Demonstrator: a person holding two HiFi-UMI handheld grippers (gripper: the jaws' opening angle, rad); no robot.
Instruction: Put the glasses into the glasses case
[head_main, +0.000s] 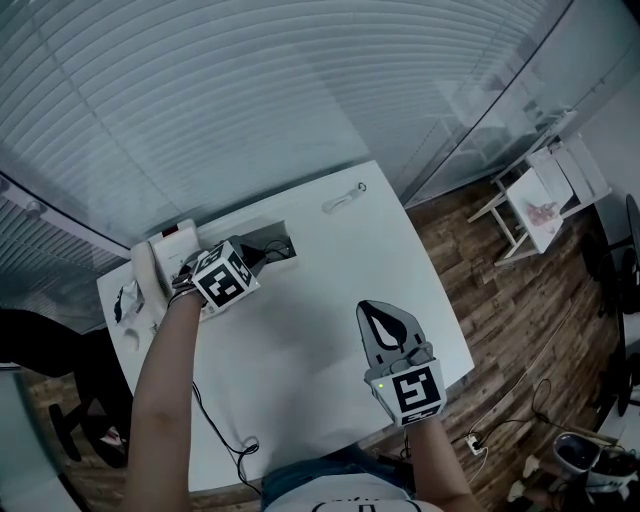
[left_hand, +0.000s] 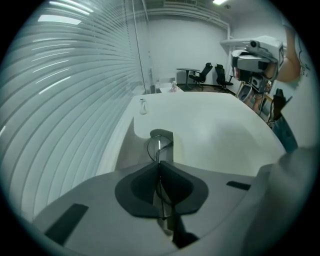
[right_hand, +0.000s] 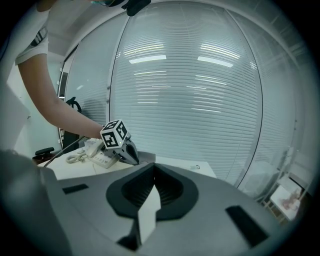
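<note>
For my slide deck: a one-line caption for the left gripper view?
Left gripper, jaws shut on thin wire-framed glasses, over the white table beside window blinds.

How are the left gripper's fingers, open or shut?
Shut: fingers of the left gripper pinch the glasses by their thin wire frame.

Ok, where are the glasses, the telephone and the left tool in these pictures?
glasses (left_hand: 156, 148), left gripper view, on the round lens.
telephone (head_main: 158, 262), head view, on its white body.
left tool (left_hand: 159, 166), left gripper view, where its shut tips meet on the glasses frame.
</note>
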